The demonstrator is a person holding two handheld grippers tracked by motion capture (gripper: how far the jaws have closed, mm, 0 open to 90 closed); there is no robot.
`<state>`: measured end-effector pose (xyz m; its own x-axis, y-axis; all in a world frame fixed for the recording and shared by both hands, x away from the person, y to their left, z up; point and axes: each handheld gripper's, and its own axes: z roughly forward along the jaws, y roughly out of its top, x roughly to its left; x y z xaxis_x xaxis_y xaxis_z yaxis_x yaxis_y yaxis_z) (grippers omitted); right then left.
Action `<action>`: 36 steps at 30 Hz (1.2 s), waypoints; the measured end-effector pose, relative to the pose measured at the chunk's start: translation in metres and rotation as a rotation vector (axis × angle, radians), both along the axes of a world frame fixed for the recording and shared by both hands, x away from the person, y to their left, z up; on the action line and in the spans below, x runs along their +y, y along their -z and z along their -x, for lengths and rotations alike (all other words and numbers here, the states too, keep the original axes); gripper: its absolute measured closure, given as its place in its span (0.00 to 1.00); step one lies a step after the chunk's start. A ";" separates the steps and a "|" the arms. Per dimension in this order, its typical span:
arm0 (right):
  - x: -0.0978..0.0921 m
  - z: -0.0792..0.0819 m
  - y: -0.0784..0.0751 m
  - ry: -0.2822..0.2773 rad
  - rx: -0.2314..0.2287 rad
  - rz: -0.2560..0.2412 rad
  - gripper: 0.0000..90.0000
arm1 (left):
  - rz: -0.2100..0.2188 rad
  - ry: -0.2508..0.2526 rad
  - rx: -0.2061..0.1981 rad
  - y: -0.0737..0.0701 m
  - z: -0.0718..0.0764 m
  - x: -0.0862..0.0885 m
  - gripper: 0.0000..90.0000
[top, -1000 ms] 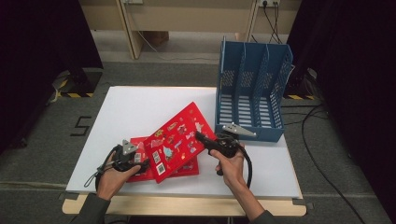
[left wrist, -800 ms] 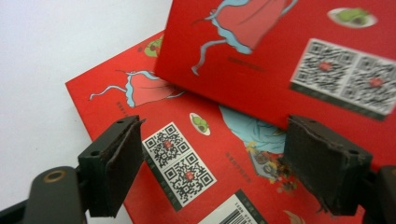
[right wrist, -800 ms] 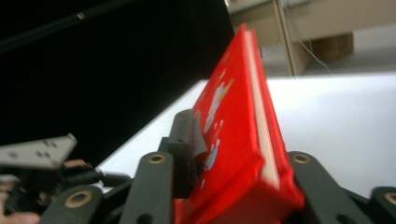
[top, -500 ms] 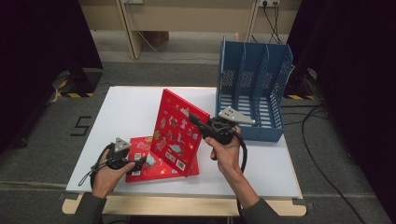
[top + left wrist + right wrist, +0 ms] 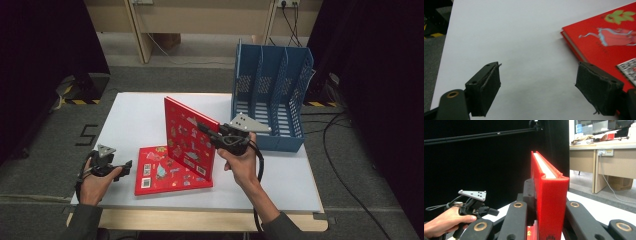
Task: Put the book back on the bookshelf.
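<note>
Standing a red book (image 5: 190, 137) upright near the middle of the white table (image 5: 135, 120), the right gripper (image 5: 212, 132) clamps the book's edge in the high view, its jaws closed across the cover from the side that faces the blue file rack (image 5: 272, 95). A second red book (image 5: 167, 172) lies flat, its far edge at the foot of the upright one, and the left gripper (image 5: 125, 167) hovers just off that flat book's near-left corner, holding nothing. In the left gripper view the left gripper's (image 5: 537, 93) jaws stand wide apart over bare table (image 5: 511, 37), and the flat book (image 5: 606, 47) sits beyond and beside the right-hand jaw, seemingly not between the two. In the right gripper view the upright book (image 5: 549, 195) fills the gap between the jaws, pinched on both covers, with its page edge running away from the jaws and the other gripper (image 5: 491, 212) off to the left. To do this step well, I judge the right hand should keep the book vertical and squarely pinched so that it does not swing, carry it toward the rack with the spine lined up on one slot, and clear the rack's front lip before lowering; the left gripper is best kept free to steady the flat book.
</note>
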<state>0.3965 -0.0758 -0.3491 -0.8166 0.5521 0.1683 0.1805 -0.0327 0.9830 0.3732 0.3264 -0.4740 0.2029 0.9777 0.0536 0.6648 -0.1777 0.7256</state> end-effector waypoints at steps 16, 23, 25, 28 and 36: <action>0.007 0.013 0.027 -0.032 0.003 0.084 0.82 | 0.023 0.001 0.089 0.020 -0.006 0.009 0.17; 0.013 0.014 0.048 -0.030 -0.001 0.121 0.80 | 0.054 -0.001 0.091 0.022 -0.006 0.012 0.16; 0.015 0.013 0.053 -0.027 -0.004 0.120 0.80 | 0.052 -0.002 0.093 0.022 -0.007 0.012 0.16; 0.017 0.013 0.058 -0.030 -0.004 0.125 0.80 | 0.053 -0.002 0.093 0.022 -0.007 0.012 0.16; 0.025 0.012 0.072 -0.037 0.007 0.133 0.79 | 0.051 -0.003 0.094 0.022 -0.007 0.012 0.16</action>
